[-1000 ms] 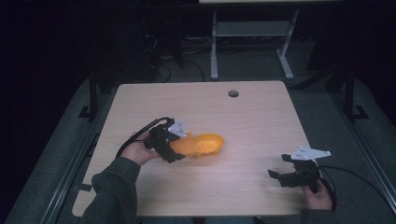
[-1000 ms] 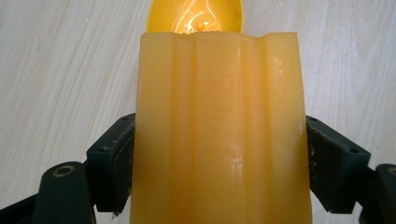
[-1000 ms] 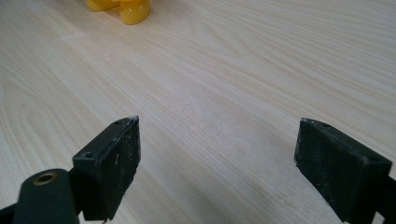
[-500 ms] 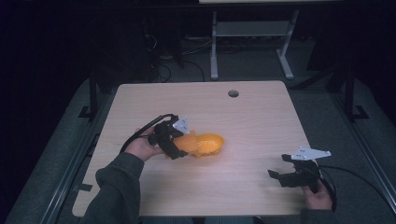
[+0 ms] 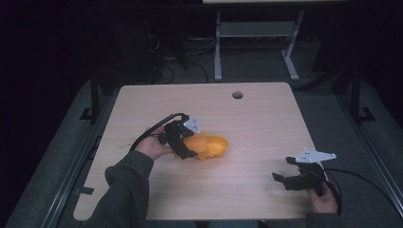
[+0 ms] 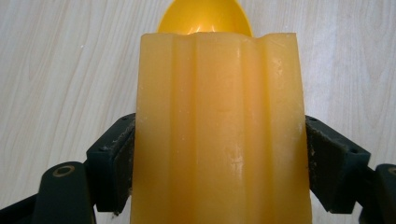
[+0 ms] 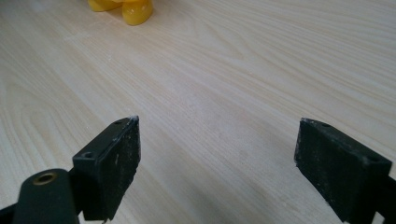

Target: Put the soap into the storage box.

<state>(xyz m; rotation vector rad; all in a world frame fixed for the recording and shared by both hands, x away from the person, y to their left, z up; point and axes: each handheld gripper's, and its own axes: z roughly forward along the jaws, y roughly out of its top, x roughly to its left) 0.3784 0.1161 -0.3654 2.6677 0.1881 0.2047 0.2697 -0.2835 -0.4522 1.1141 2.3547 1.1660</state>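
step: lift scoop | left gripper (image 5: 186, 145): my 2 jaws clamp the orange plastic scoop (image 5: 205, 146) by its handle, mid-table (image 5: 256, 118) | right gripper (image 5: 291, 180): jaws wide, empty, near edge | advice: squeeze evenly, keep bowl level

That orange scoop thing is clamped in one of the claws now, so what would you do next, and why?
Probably lift the orange scoop a little off the table. The left gripper has both jaws pressed against the sides of its ribbed handle, so the hold looks firm. The right gripper waits open and apart near the table's edge, not yet placed to help.
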